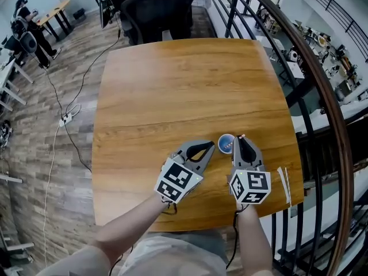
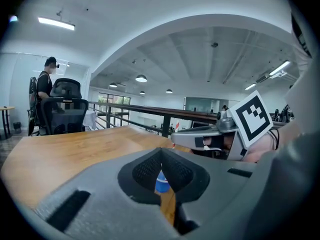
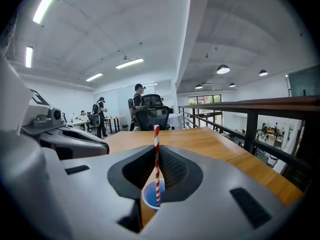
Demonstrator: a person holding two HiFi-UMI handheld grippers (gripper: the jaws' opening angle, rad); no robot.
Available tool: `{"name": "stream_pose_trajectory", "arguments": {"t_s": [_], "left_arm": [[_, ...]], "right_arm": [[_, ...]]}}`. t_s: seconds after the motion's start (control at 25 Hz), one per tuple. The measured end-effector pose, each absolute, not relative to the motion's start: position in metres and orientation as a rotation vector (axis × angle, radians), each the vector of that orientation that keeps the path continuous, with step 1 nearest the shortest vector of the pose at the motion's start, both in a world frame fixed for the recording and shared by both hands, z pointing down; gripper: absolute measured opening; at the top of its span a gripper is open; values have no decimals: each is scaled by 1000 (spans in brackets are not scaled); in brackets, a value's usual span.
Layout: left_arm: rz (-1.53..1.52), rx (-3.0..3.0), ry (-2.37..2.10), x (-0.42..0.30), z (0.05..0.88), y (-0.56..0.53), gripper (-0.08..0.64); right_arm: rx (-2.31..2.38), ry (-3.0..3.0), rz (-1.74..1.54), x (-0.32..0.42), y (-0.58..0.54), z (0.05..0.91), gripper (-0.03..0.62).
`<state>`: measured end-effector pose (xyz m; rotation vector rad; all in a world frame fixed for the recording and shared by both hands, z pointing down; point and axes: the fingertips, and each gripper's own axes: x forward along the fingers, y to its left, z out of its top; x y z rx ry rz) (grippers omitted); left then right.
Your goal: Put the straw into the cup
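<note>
Straw, red-and-white striped, stands upright clamped between the jaws of the right gripper, its lower end in the blue cup on the wooden table, while the left gripper, jaws together and empty, rests just beside the cup.

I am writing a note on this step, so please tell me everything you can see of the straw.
The straw is a thin tube with red and white spiral stripes, perhaps paper. It stands almost upright, clamped between the jaws of the right gripper, and its top sticks up above them. Its lower end is inside the small blue cup on the wooden table. Whether it touches the cup's bottom cannot be told.
</note>
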<state>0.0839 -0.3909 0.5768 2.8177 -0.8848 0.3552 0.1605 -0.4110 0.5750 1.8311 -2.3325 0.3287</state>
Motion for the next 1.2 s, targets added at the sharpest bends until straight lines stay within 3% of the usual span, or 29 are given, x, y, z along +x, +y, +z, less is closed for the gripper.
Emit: {"name": "stream_pose_trajectory", "arguments": {"t_s": [0.6,1.2], "left_arm": [[352,2828,-842,85,582,-389,14],[240,2887,-915,63,466,-376,14]], "right_arm": [[1821,-2246,383,157,-416,599,35],[1857,-2323,222,151,-385,472,35]]}}
